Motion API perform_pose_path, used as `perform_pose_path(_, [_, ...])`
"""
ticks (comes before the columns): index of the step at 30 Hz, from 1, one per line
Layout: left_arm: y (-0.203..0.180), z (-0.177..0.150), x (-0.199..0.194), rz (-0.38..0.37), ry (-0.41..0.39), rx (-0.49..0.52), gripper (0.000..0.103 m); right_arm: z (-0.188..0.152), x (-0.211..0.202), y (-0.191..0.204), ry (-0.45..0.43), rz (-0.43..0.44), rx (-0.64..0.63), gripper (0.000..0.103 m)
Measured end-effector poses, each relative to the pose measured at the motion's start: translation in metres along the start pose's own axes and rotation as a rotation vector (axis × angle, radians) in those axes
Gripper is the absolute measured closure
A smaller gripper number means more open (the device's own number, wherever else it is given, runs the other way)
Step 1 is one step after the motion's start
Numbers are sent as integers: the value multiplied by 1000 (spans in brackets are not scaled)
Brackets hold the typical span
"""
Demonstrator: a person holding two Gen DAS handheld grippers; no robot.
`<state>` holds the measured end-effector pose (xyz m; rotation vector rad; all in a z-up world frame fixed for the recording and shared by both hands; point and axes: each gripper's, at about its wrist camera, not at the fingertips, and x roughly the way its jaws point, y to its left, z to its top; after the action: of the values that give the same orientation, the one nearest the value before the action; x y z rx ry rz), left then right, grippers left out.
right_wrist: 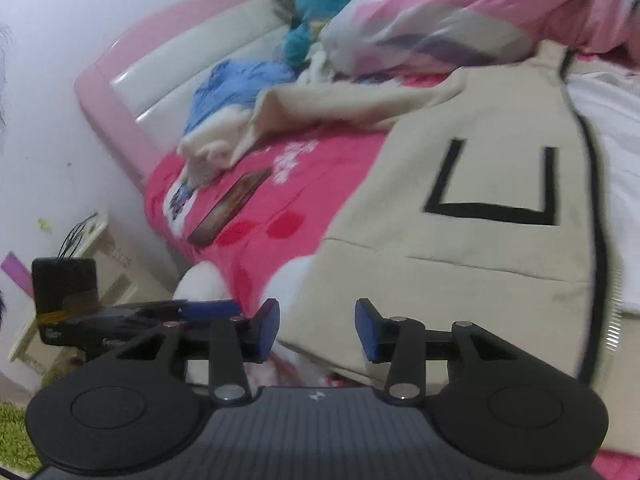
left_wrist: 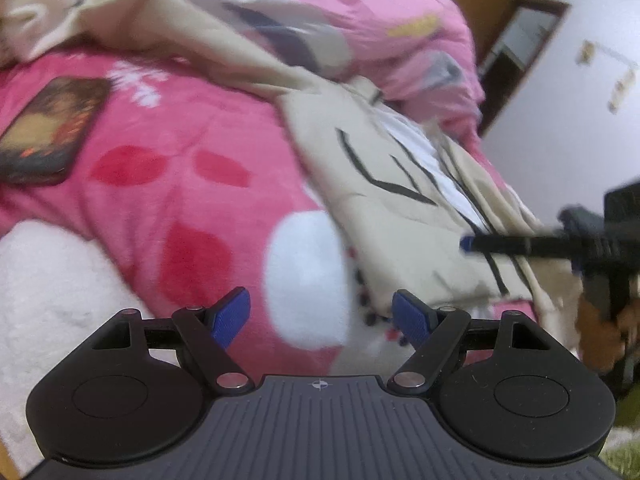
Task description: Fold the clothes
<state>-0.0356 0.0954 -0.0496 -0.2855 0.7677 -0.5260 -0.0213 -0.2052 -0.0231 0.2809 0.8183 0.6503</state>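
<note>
While both claws hover above the bed's near edge, the left gripper gapes wide, holding nothing; the right gripper is likewise parted and empty. Just beyond lies the beige jacket, spread on the pink blanket. Farther left rests a phone; a pink quilt is heaped behind.

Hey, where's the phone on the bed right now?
The phone lies flat on the pink blanket, left of the beige jacket in the right wrist view, just below its outstretched sleeve.
</note>
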Motion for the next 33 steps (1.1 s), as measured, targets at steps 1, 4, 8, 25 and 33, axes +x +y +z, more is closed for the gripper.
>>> perform_pose_path(1, [-5,0,2,-5,5,22,24,1,-9,-9,-32,-21,37,56])
perform_pose_path(4, [-19,-1,7,-18,21,89,24,2,-36,-47,-96,-197,173,55])
perform_pose_path(8, [-36,-2,18,-7,40,168,24,-3,-41,-89,-60,-290,307,54])
perform_pose_path(25, [-45,6,30,-21,62,179,25,-9,-66,-122,-134,-364,365,94])
perform_pose_path(33, [-26,34,43,-168,70,-36,46,-8,-66,-120,-129,-390,347,94])
